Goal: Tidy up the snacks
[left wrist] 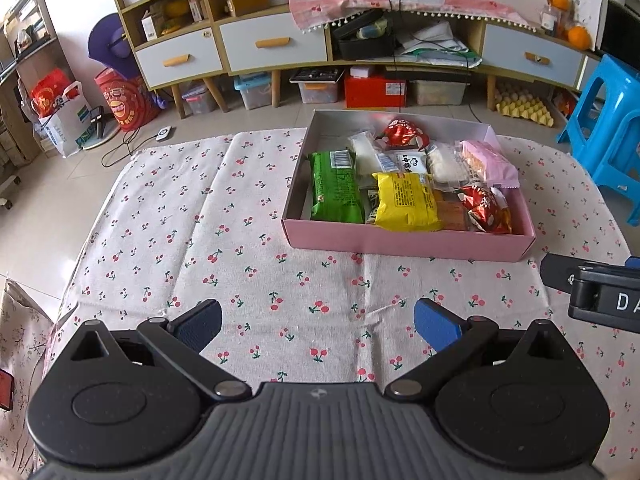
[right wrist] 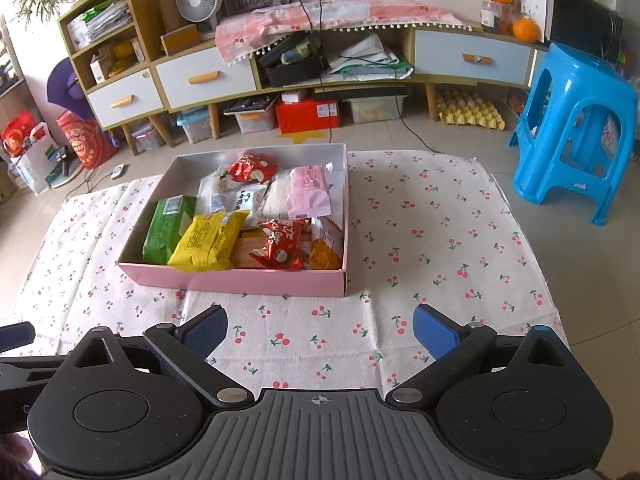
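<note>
A pink box (left wrist: pixel 404 242) (right wrist: pixel 240 282) stands on the cherry-print cloth (left wrist: pixel 224 240) (right wrist: pixel 432 240) and holds several snack packs. Among them are a green pack (left wrist: pixel 335 188) (right wrist: pixel 166 228), a yellow pack (left wrist: pixel 406 202) (right wrist: pixel 208 242), a pink pack (left wrist: pixel 488 164) (right wrist: pixel 310 192), red packs (left wrist: pixel 484 208) (right wrist: pixel 280 244) and white packs (left wrist: pixel 366 152). My left gripper (left wrist: pixel 318 326) is open and empty, above the cloth in front of the box. My right gripper (right wrist: pixel 320 330) is open and empty, also in front of the box. The right gripper's body shows in the left wrist view (left wrist: pixel 600 292).
A blue plastic stool (right wrist: pixel 576 128) (left wrist: pixel 608 128) stands on the floor to the right of the cloth. A long cabinet with drawers (left wrist: pixel 272 44) (right wrist: pixel 200 76) lines the back wall, with storage boxes under it. Bags (left wrist: pixel 60 112) and a cable lie at the left.
</note>
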Motion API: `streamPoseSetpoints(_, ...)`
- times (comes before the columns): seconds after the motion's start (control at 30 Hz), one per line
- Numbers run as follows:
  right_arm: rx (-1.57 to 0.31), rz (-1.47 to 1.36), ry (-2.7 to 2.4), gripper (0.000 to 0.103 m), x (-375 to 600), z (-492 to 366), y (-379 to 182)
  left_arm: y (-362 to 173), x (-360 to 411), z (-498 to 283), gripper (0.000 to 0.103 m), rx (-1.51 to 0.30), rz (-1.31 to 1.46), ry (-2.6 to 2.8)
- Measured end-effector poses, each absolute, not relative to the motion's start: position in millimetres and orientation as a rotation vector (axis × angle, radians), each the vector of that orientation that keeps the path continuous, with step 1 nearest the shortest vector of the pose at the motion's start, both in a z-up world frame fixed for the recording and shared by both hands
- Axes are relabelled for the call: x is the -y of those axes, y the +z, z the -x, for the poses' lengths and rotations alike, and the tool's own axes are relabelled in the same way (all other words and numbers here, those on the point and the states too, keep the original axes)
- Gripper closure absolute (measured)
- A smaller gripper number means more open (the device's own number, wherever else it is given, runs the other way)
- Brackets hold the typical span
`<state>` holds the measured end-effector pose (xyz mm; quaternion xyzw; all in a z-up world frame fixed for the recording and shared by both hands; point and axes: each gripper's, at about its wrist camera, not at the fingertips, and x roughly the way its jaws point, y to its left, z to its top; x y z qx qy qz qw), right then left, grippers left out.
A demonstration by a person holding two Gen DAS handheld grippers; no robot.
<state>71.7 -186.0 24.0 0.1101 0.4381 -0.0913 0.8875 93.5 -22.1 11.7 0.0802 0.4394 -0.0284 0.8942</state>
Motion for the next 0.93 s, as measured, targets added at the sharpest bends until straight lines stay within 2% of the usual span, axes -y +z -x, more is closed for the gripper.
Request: streamPoseSetpoints(0.93,-0.913,-0.229,-0.188,0.003,185.1,-71.8,23.6,10.5,22.5,-92.5,0.001,-0.915,-0.165,-0.069)
